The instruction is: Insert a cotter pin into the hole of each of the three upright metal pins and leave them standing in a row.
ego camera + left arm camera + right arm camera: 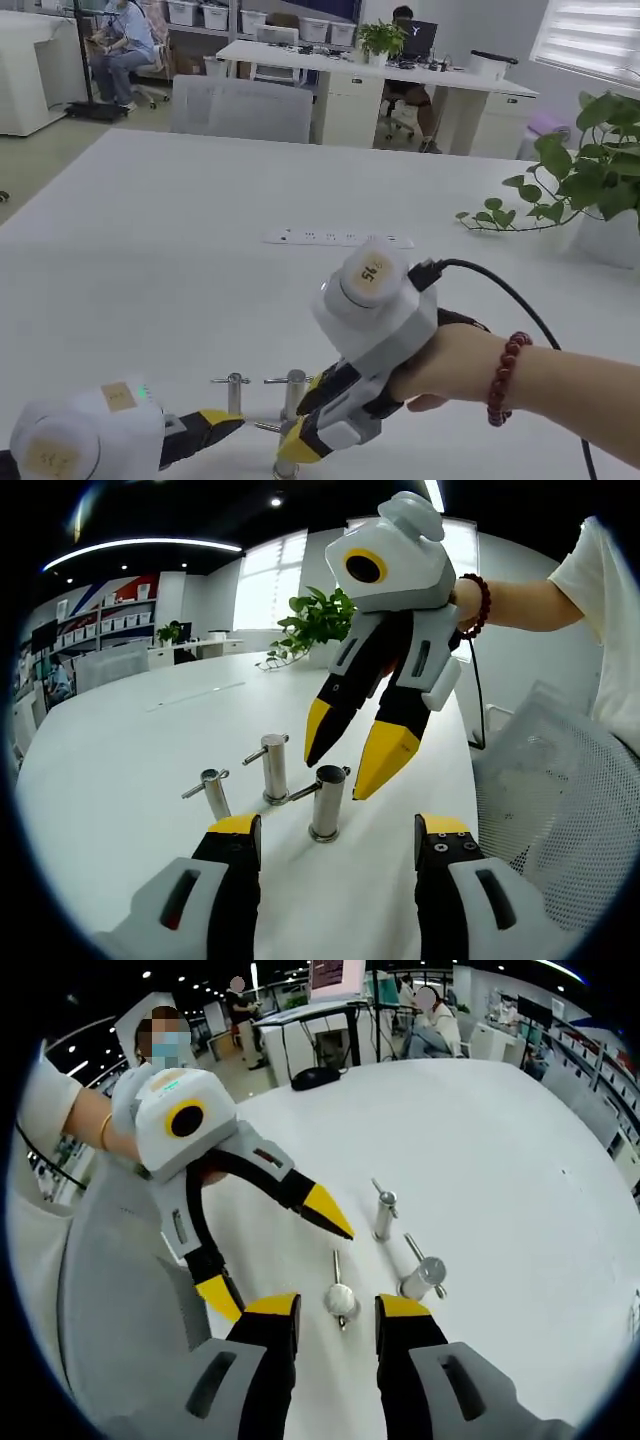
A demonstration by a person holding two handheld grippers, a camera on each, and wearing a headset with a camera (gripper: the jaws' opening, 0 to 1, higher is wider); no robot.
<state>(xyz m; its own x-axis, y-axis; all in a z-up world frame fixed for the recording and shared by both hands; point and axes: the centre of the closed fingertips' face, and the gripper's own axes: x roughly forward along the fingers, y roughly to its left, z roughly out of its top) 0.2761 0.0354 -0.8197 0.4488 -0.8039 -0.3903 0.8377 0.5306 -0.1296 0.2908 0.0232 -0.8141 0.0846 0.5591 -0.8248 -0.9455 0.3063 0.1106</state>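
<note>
Three upright metal pins stand in a row on the white table [200,230]: the far pin [213,792], the middle pin [273,768] and the near pin [326,802]. Each has a cotter pin through its top. My right gripper [336,1305] is open and points down over the near pin [340,1300], its jaws either side of the pin's head without touching it. My left gripper [338,825] is open just short of the row, with nothing between its jaws. In the head view the left gripper [215,425] sits low left and the right gripper [300,430] covers most of the near pin.
A power strip [335,238] lies mid-table. A potted plant [590,190] stands at the right edge. A mesh chair [560,800] is beside the table. People sit at desks [380,60] in the background.
</note>
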